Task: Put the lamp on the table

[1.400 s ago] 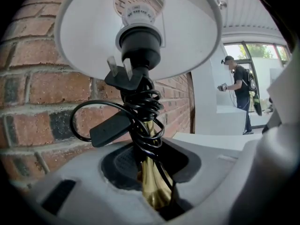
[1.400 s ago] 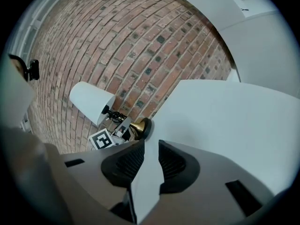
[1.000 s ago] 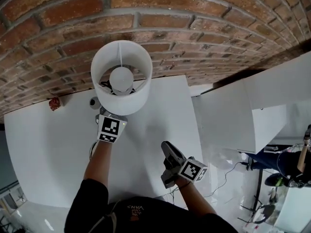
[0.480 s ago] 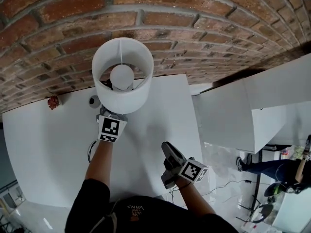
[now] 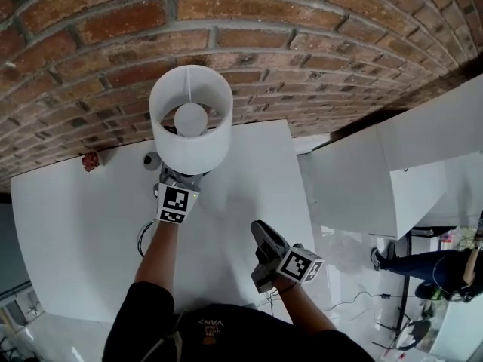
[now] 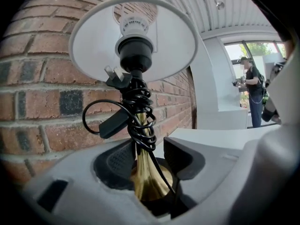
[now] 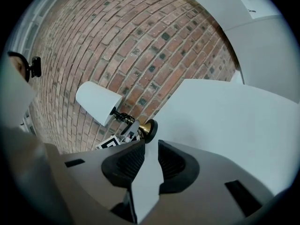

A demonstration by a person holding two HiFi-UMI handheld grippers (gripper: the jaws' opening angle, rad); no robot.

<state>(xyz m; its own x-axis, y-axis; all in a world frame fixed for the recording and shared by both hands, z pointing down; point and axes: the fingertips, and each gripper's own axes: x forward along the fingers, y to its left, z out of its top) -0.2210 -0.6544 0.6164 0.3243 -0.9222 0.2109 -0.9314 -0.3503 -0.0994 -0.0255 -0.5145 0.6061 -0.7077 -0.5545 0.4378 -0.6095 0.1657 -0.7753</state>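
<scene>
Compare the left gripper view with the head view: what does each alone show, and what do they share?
Only the left gripper view: the lamp's brass stem, wound with black cord, standing between the left gripper's opening jaws, and the black socket under the shade. Only the head view: the right gripper and a small red thing by the wall. Both: the white shade, brick wall and white table.
</scene>
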